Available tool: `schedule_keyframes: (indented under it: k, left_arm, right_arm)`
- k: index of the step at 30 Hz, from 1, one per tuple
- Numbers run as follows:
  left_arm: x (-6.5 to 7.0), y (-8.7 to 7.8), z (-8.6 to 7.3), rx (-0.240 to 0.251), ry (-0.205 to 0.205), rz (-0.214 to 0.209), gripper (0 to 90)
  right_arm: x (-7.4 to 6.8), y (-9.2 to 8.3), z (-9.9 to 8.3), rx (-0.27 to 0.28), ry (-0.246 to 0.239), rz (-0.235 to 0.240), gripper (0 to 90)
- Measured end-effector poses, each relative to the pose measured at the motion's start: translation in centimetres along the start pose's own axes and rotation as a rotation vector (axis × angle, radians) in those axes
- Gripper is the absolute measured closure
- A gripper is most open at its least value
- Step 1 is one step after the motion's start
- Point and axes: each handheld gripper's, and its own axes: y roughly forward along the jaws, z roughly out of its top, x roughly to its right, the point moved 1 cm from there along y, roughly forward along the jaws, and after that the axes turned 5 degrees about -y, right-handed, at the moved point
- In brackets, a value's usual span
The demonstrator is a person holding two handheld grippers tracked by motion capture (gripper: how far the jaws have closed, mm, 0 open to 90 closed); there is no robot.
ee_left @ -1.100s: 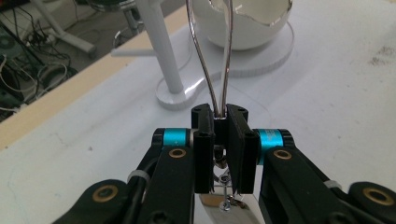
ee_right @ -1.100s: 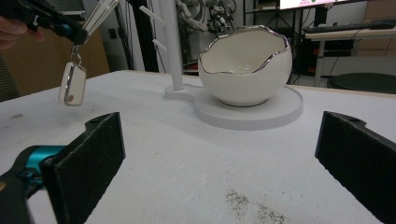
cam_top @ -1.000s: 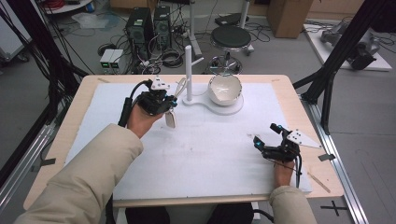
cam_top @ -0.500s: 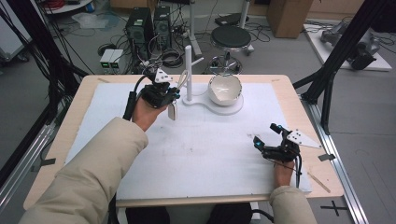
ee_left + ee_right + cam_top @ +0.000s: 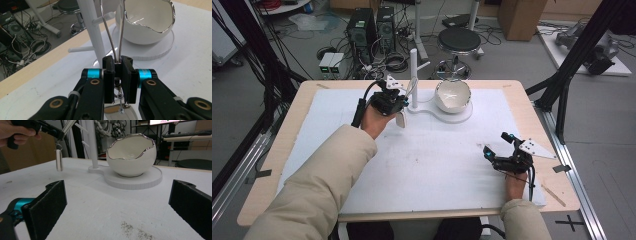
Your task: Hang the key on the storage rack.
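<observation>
On white mat [image 5: 422,165]: speckled dirt | left claw [image 5: 117,72] clamps wire loop [image 5: 116,37] | right claw [image 5: 117,202] apart | cluttered floor behind

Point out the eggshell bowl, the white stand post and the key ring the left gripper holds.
eggshell bowl [image 5: 452,95], high view, inner wall.
white stand post [image 5: 413,75], high view, mid shaft.
key ring [image 5: 117,30], left gripper view, right wire, clamped by the left gripper [image 5: 118,72].

Right tool [image 5: 117,207]: jaws spread wide above the white tabletop [image 5: 100,202].
Bowl [image 5: 131,155]: jagged silver rim, seated on a round white base [image 5: 135,178].
Other tool [image 5: 53,131]: a small tag [image 5: 59,160] is dangled from it.
</observation>
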Motion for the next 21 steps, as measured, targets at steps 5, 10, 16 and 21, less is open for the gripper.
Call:
schedule_keyframes:
  k: [5,10,16,21]
  left_arm:
    - [-0.2,0.7,-0.3,-0.018,-0.006,0.013,81.4]
    - [-0.2,1.6,-0.6,-0.039,-0.001,0.023,81.4]
    - [-0.5,2.4,-0.9,-0.048,-0.012,0.036,81.4]
    - [-0.8,2.8,-1.1,-0.052,-0.02,0.04,81.3]
  right_arm:
    - [0.0,0.0,0.0,0.0,-0.001,0.0,0.6]
    - [0.0,0.0,0.0,0.0,-0.001,0.0,0.6]
    - [0.0,0.0,0.0,0.002,-0.007,0.001,0.6]
    - [0.0,0.0,0.0,0.0,-0.001,0.0,0.6]
